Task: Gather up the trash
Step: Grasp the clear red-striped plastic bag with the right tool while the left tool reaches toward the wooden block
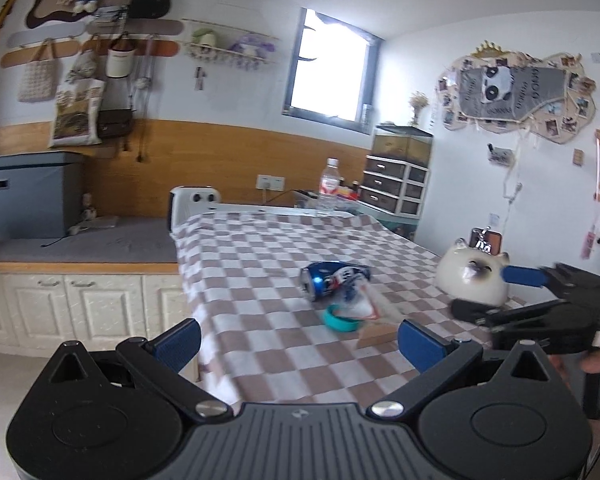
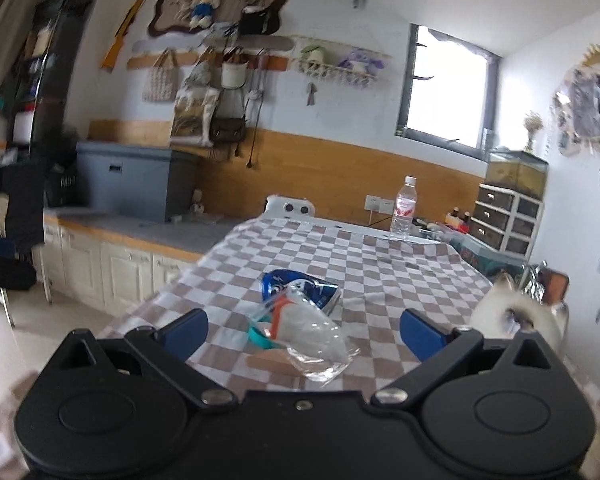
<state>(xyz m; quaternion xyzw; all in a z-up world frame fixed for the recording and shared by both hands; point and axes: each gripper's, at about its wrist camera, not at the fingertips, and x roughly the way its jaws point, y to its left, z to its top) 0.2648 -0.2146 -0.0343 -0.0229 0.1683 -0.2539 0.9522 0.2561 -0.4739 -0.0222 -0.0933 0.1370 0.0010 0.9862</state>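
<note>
Crowding the crushed can: clear wrapper, teal ring, cat figurine beside, both grippers spread.

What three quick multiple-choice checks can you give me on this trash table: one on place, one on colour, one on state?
1. Where does the upright water bottle stand?
A. at the far end of the checkered table
B. beside the crushed can
C. on the floor

2. What colour is the crushed can?
A. red
B. blue
C. green

3. How do the left gripper and right gripper stand?
A. both shut on trash
B. one open, one shut
C. both open, holding nothing

Answers: 1 A, it stands at the table's far edge, well beyond the trash. 2 B, its body is blue with white lettering. 3 C, each camera shows its blue fingers spread apart with nothing between them.
</note>
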